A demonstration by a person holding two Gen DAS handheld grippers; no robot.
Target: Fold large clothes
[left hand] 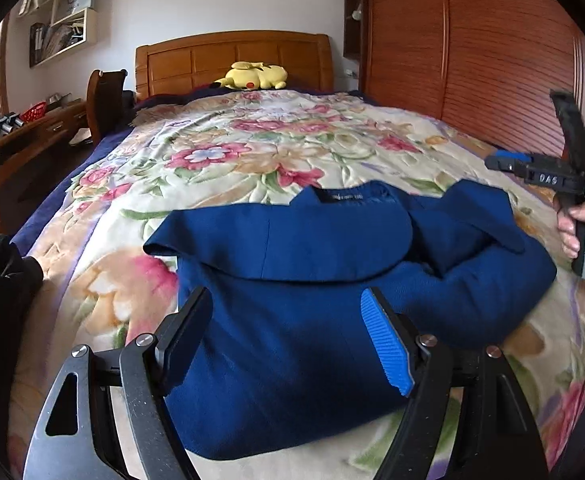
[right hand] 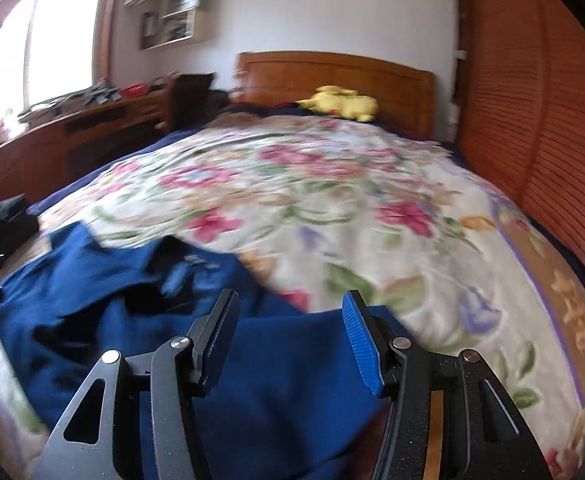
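Note:
A dark blue coat (left hand: pixel 304 280) lies folded into a compact bundle on the floral bedspread (left hand: pixel 252 152), collar and label facing the headboard. My left gripper (left hand: pixel 288 328) is open and empty, hovering just above the coat's near part. My right gripper (right hand: pixel 290 328) is open and empty above the coat's right edge (right hand: pixel 252 380); it also shows at the right of the left wrist view (left hand: pixel 492 162), held in a hand. The right wrist view is blurred.
A yellow plush toy (left hand: pixel 254 76) lies by the wooden headboard (left hand: pixel 232 56). A wooden wardrobe (left hand: pixel 472 52) runs along the right side. A desk (left hand: pixel 32 132) and a chair (left hand: pixel 106 96) stand on the left. A black garment (left hand: pixel 0 272) lies at the bed's left edge.

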